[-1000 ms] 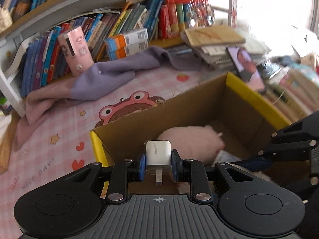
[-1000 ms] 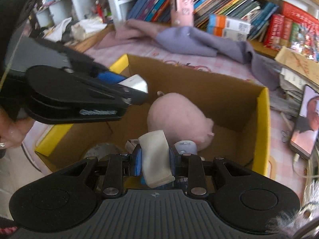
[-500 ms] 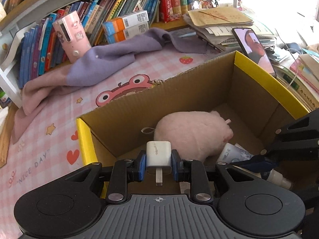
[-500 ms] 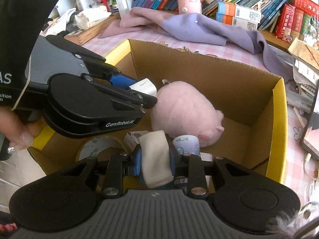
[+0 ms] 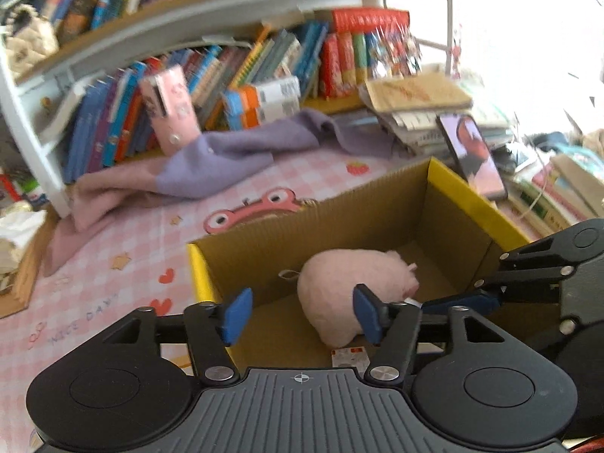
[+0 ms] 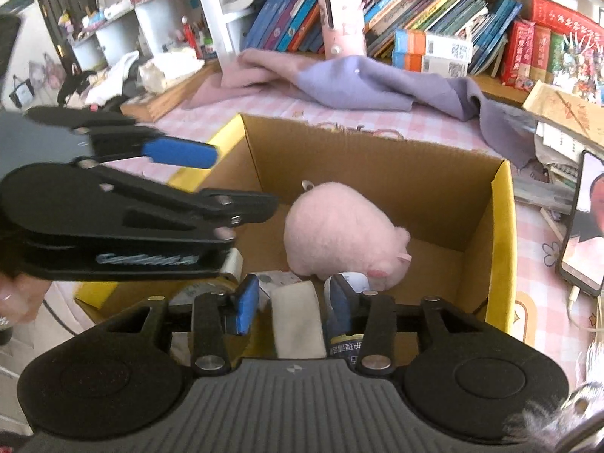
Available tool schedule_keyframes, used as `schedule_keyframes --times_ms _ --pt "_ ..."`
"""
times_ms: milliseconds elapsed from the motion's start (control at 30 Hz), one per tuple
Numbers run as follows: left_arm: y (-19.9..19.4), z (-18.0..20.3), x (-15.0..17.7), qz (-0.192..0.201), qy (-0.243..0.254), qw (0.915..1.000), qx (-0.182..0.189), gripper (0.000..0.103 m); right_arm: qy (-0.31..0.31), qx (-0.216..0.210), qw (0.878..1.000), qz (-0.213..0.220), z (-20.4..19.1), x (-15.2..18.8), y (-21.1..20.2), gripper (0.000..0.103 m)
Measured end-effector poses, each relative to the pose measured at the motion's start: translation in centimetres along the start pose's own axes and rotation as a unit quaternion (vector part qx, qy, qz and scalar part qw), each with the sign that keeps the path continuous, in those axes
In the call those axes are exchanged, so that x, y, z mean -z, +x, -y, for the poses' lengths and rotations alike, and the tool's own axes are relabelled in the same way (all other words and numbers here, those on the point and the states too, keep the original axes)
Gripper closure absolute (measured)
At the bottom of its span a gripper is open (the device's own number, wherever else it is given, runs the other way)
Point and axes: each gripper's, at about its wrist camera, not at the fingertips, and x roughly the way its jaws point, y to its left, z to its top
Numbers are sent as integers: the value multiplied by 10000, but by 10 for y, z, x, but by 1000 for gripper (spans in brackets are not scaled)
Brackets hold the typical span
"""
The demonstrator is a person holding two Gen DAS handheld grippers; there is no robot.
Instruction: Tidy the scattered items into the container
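- Since the earlier frames, the small white plug-in charger has gone from between the blue pads of the left gripper [image 5: 300, 315]; nothing is seen between its jaws, which are opening, and the view has shifted over the near wall of the open brown cardboard box with yellow rim [image 6: 504, 234].
- The right gripper [image 6: 290, 302] has let go too: its jaws are opening, and the pale cream rectangular block [image 6: 298, 319] stands between the pads, apparently no longer pinched.
- To finish the release well, the right jaws should be spread until both pads are clear of the block, so it drops inside the box and is not dragged out on withdrawal; the lift should go straight up and away from the left tool, which hangs just beside it.
- In the box, the round pink plush toy [image 6: 339, 241] lies near the middle, with small packets and a white cylinder close by.
- The charger's resting place cannot be confirmed; a white corner [image 6: 234, 260] shows below the left gripper's black frame, but what it is cannot be told.
- The box floor nearest both tools is hidden by their bodies.
- The left wrist view is blurred.
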Motion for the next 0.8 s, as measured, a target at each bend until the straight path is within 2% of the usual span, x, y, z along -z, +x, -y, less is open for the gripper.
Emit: schedule_keyframes --times_ms 33,233,633,800 --pt "-8 -2 2 66 -74 9999 -42 29 -6 21 10000 64 -3 0 -4 62" --pt "-52 -19 27 315 -305 9985 -316 19 -102 236 9985 486 -25 6 -29 58" --pt "-130 -58 92 975 -1105 9863 -741 10 12 964 9892 1107 -90 40 -74 55" --pt "-150 -70 125 979 -1349 9824 -842 9 84 1367 9815 1335 -130 61 -83 51"
